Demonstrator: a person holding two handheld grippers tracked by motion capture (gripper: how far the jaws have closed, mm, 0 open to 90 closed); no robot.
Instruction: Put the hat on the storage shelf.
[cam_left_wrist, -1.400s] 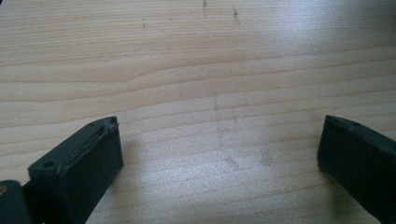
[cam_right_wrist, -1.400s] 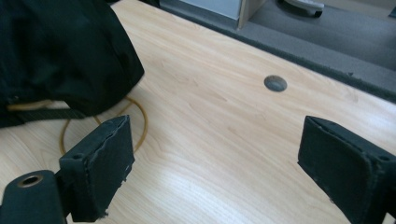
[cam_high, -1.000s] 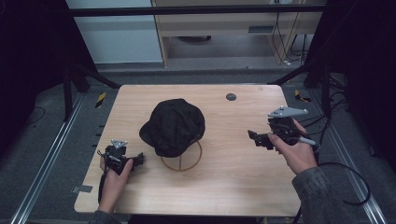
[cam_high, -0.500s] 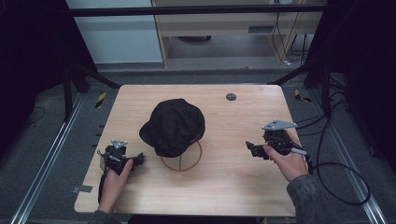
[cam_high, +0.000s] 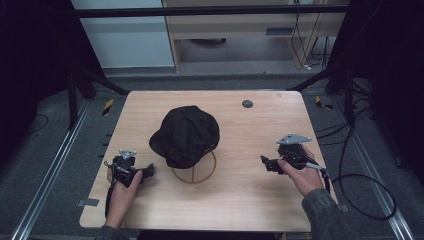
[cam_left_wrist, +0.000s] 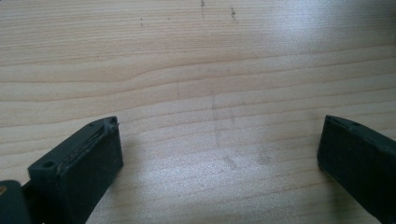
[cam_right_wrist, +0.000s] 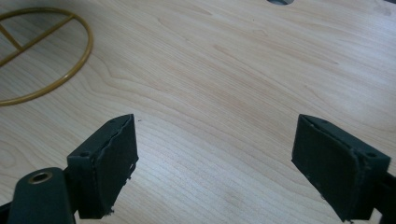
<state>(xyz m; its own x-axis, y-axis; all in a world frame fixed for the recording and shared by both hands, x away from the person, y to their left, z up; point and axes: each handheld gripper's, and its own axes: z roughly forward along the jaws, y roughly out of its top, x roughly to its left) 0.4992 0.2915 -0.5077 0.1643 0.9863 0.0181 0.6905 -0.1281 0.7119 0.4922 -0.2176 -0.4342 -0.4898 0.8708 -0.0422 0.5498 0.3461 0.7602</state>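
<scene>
We see a pale wooden table (cam_high: 235, 200). On it, a gold wire stand (cam_high: 195, 172) rests ahead and left of our right jaws, and a small dark round disc (cam_high: 247, 104) lies far ahead of them.

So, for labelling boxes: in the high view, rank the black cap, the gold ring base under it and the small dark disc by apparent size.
1. black cap
2. gold ring base, partly hidden under the cap
3. small dark disc

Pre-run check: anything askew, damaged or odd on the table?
Nothing stands out. The black cap sits on the gold wire stand mid-table, brim toward the left. Both claws, left and right, hang open over bare light wooden tabletop.
</scene>
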